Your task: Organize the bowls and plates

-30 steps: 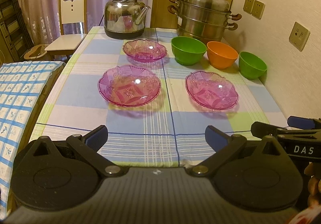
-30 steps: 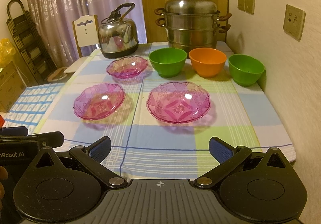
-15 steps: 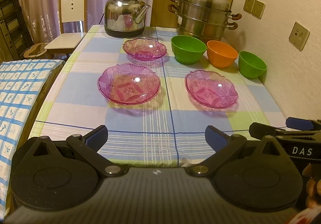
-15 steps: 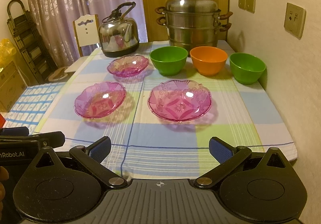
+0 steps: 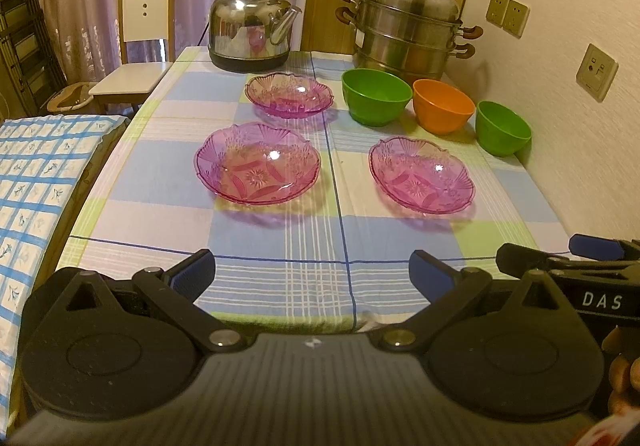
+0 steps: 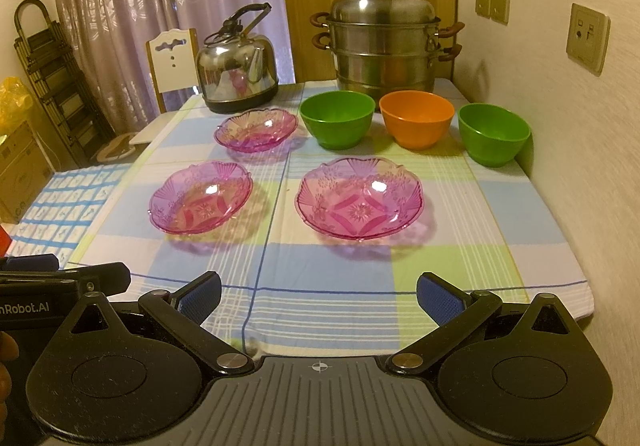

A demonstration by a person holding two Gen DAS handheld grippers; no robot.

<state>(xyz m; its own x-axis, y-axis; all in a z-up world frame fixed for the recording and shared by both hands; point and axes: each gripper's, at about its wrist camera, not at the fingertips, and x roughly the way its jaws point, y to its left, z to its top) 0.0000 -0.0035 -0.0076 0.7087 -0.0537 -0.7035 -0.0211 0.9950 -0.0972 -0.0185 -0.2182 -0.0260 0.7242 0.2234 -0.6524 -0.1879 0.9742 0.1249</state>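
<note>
Bare checked cloth along the near edge of the desk (image 6: 340, 310), wide enough for either claw. An open lane down the middle between the left pink plate (image 6: 200, 198) and the right pink plate (image 6: 359, 198). Farther back, blocked: a third pink plate (image 6: 256, 129), then a green bowl (image 6: 337, 119), an orange bowl (image 6: 416, 119) and a second green bowl (image 6: 494, 134) in a row. Behind those, a kettle (image 6: 237, 66) and a steamer pot (image 6: 384, 46). Wall (image 6: 580, 174) tight on the right.
</note>
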